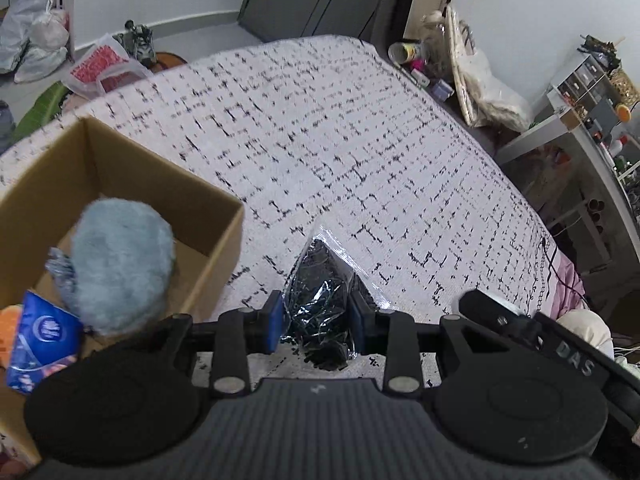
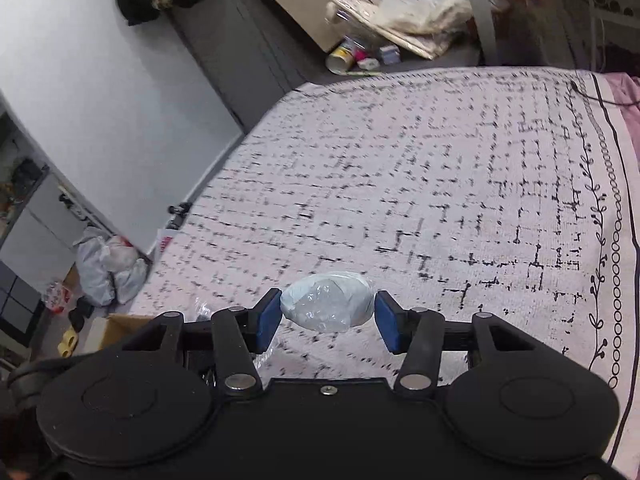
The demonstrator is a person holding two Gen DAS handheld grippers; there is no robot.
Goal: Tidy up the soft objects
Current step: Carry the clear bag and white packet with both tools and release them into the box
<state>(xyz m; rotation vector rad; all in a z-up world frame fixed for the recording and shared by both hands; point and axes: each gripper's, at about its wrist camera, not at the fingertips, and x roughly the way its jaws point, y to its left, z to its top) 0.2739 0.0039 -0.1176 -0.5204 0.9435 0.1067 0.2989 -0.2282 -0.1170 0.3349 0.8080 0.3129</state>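
Soft objects are mid-sort: bed is the work surface, box sits at its near-left corner. Already in the box: grey fluffy pad, blue tissue pack, something orange at the edge, can't identify.

Left tongs are clenched on a clear bag of black stuff; the bag looks lifted off the bed, just right of the box wall. Right tongs bracket a pale wrapped bundle; left pad touches it, right pad shows a slight gap, so can't tell if it's gripped or just straddled.

Step in hand, my read: carry the bag to the box. Next move: swing left tongs left over the box rim, release above the free floor past the pad. Right side needs a firm pinch before lifting.
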